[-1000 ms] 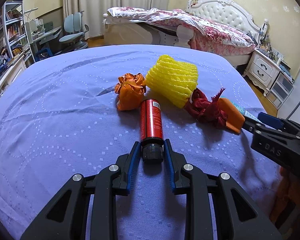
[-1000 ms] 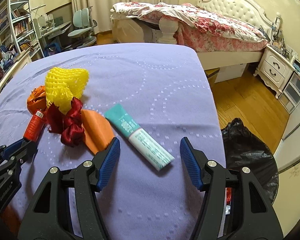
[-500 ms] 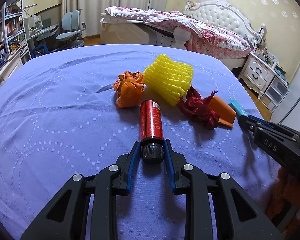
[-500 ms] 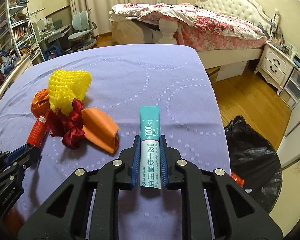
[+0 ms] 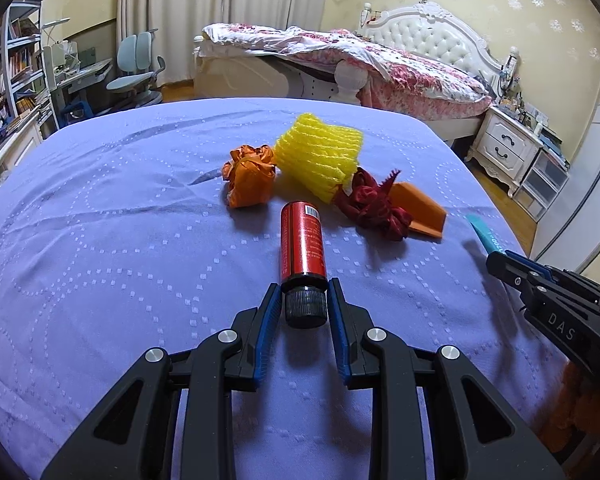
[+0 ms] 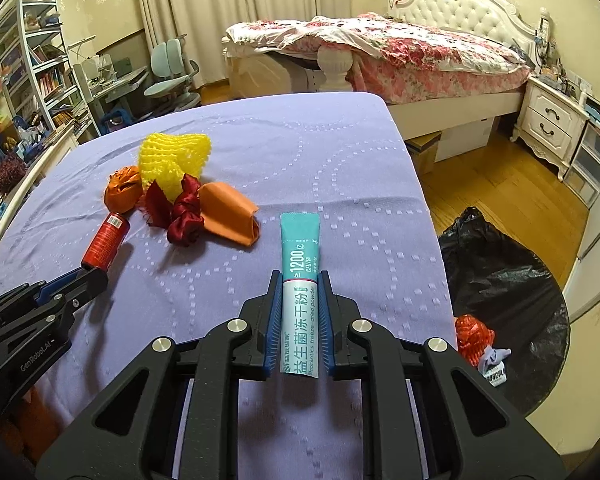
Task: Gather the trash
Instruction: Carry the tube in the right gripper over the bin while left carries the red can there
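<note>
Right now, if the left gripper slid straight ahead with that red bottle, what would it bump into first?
Probably the yellow foam net, with the dark red ribbon close to its right. The left gripper holds the red bottle by its cap; depth is uncertain.

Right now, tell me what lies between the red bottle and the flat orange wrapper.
The dark red ribbon lies between the red bottle and the flat orange wrapper; the right wrist view shows it.

On the table [image 6: 340, 152], the net [image 6: 174, 158] is found farthest back, with the wad [image 6: 123, 194] left of it and the ribbon [image 6: 182, 216] before it. The bottle [image 6: 105, 242] lies left of the ribbon, the pouch [image 6: 228, 220] and tube [image 6: 300, 280] right. A bag [image 6: 500, 280] is placed on the floor right of the table.
</note>
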`<state>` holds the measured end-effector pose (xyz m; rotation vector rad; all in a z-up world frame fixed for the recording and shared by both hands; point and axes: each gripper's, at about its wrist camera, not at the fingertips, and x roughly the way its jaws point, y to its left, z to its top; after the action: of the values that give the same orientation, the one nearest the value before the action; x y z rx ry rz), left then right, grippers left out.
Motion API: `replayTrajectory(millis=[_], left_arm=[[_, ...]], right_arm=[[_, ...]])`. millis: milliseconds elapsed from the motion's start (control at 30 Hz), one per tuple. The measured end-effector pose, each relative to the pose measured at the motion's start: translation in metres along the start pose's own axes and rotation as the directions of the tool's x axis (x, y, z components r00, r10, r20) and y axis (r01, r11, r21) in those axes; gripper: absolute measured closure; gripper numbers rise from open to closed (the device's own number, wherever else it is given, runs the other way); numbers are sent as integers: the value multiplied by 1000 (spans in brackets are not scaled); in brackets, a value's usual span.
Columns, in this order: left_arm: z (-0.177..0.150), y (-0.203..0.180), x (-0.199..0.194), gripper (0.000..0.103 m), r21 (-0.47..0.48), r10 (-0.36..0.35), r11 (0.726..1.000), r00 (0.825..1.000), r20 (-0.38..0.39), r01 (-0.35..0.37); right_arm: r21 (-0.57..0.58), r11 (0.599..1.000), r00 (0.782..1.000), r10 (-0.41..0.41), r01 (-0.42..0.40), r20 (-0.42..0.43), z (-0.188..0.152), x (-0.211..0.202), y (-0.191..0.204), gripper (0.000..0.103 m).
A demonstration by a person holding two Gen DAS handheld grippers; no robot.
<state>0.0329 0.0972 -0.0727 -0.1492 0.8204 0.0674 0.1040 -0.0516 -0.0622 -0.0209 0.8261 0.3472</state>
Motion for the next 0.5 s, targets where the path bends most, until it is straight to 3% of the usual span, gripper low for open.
replayTrajectory(millis=[500], left_arm=[[-2, -36, -22, 76, 56, -77, 996, 996, 35, 75]], right_arm=[[54, 999, 999, -7, 4, 50, -10, -31, -24, 86]])
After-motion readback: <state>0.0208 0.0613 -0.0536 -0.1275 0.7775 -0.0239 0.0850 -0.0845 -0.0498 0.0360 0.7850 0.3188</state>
